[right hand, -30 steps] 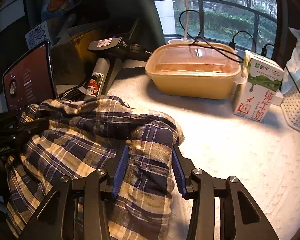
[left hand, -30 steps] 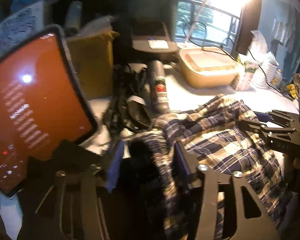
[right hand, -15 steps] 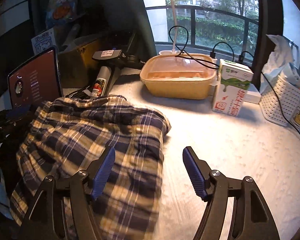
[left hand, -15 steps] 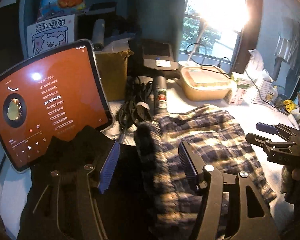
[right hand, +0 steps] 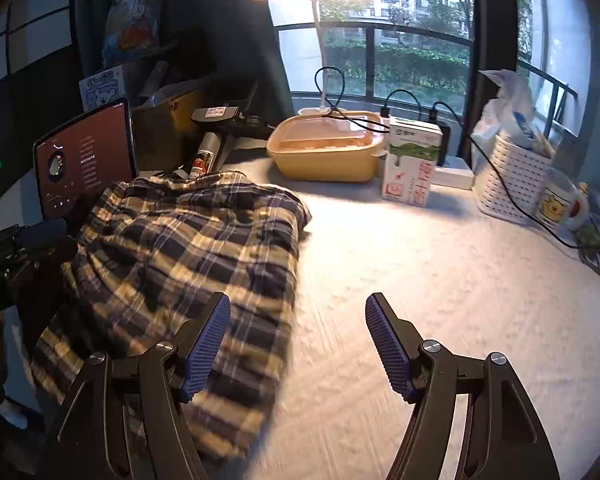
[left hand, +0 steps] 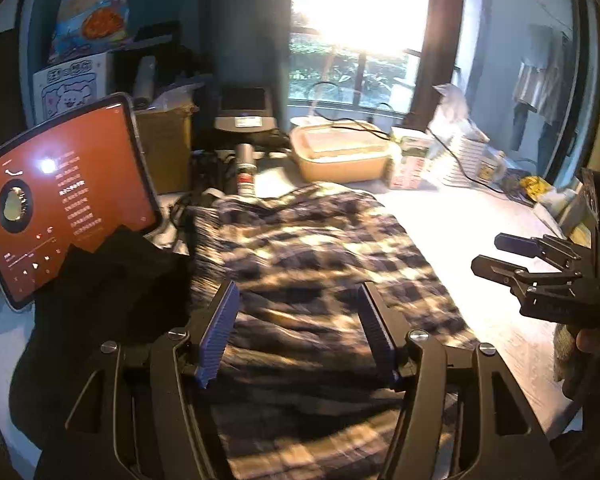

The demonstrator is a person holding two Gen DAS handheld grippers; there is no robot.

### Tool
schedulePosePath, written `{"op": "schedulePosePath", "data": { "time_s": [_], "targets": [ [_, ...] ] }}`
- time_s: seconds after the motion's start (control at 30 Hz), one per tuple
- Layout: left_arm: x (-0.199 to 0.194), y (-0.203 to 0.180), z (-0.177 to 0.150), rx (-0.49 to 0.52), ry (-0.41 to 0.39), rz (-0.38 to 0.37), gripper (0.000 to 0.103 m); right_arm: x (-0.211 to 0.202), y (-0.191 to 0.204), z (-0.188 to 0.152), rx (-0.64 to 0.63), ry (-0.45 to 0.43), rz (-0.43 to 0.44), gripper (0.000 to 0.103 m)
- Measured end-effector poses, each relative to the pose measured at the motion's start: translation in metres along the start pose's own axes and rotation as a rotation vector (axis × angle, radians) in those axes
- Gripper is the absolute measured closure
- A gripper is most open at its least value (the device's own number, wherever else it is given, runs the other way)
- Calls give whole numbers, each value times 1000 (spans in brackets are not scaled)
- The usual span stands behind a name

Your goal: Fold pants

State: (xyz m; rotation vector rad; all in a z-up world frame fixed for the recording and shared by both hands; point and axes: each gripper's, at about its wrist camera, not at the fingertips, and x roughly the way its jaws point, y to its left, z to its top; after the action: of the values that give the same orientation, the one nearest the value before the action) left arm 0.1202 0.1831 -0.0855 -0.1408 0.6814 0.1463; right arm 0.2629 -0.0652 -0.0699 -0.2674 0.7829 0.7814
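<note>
Right wrist view: plaid pants [right hand: 188, 256] lie bunched at 10 o'clock on the white table [right hand: 440, 280].
Jaws: right gripper [right hand: 298, 340] spread, empty; left gripper [left hand: 296, 324] spread above the cloth, nothing pinched.
Doing it well: likely smooth the pile flat, then pinch matching corners.
Edges: tablet [right hand: 86, 160] close at 9 o'clock, container [right hand: 324, 150] at 12.
Open room: bare table toward 3 o'clock.
</note>
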Motion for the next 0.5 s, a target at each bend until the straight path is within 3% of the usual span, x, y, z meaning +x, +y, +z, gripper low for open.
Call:
{"op": "schedulePosePath", "data": {
  "time_s": [0.43, 0.5],
  "targets": [
    [-34, -51, -17, 26, -72, -55, 41, -64, -13, -29, 18, -65, -44, 31],
    [-41, -55, -18, 20, -96, -47, 33, -74, -14, -32, 21, -79, -53, 31]
  ]
}}
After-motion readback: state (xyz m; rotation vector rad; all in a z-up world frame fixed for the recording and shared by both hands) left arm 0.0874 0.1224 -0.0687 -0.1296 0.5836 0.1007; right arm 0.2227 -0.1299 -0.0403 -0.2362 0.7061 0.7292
